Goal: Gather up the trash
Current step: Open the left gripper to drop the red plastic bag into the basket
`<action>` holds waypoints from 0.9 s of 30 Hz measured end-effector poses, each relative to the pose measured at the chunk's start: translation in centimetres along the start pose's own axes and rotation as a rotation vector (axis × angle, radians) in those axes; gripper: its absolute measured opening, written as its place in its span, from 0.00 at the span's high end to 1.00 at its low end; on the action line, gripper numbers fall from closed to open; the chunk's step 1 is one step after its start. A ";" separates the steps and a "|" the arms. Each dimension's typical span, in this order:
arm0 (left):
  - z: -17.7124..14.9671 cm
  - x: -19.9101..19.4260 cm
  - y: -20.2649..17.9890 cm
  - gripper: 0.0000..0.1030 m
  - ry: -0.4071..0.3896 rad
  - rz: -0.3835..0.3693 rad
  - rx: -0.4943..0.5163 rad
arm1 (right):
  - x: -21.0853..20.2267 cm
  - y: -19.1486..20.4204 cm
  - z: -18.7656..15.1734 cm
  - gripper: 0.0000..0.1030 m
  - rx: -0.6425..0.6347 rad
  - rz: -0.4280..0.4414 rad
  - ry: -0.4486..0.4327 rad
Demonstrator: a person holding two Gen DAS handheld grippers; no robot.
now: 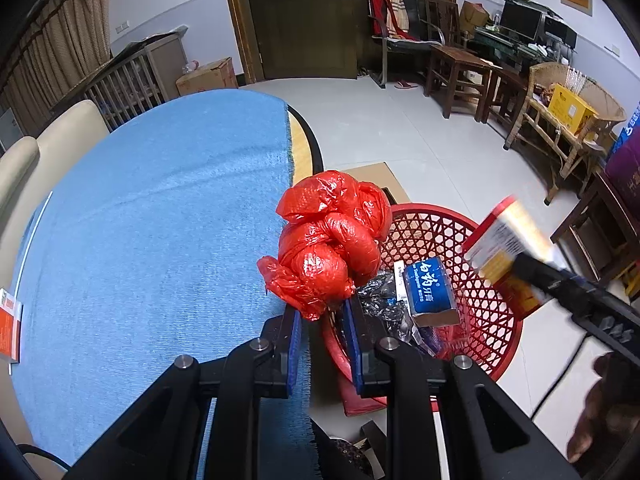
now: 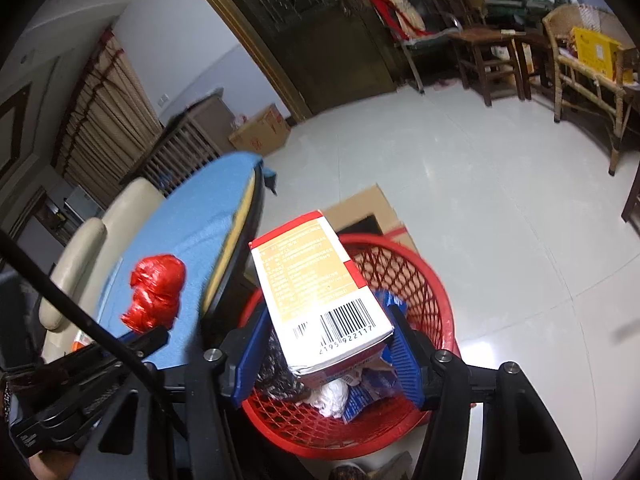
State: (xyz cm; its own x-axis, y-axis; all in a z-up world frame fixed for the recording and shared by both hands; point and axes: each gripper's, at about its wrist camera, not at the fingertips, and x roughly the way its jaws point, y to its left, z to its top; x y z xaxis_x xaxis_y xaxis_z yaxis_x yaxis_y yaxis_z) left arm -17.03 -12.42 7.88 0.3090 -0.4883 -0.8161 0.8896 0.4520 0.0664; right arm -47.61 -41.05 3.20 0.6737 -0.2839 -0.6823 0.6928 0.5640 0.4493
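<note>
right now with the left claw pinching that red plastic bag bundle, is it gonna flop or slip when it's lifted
The red plastic bag bundle looks crumpled and knotted, so probably light and squashy, likely to sag rather than hold shape. Its glossy film may slide between the left claw pads, which seem to grip only its lower end. It should drop harmlessly into the red basket.

From my remote seat, few markings come through clearly. On the carton [image 2: 320,292] clamped between the right gripper's [image 2: 324,344] fingers, a barcode sits at the near end with the digits "2195 922117" printed beneath it; the rows of small print higher up on its tan panel are too fine for me to read. In the left wrist view, at about four o'clock from centre, a blue box [image 1: 430,288] lying in the red basket [image 1: 492,320] carries large white Chinese characters, which I cannot make out with certainty, plus a line of small white lettering that seems to read "Toothpaste".
</note>
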 end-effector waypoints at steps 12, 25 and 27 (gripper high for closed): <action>0.6 2.5 -2.5 0.79 0.053 -0.007 0.050 | -2.4 -4.1 0.4 0.20 0.142 -0.047 -0.070; 1.4 3.6 -6.3 0.79 0.076 -0.026 0.109 | -4.4 -5.1 1.3 0.20 0.160 -0.016 -0.112; 1.6 3.7 -6.6 0.79 0.078 -0.031 0.110 | -4.8 -5.3 1.4 0.20 0.167 -0.016 -0.121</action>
State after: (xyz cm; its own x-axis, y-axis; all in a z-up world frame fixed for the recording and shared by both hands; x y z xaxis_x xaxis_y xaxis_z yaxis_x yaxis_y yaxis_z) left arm -21.24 -18.35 5.34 0.2573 -0.4397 -0.8605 0.9311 0.3511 0.0991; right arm -54.17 -43.82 4.91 0.6810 -0.3889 -0.6205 0.7302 0.4253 0.5348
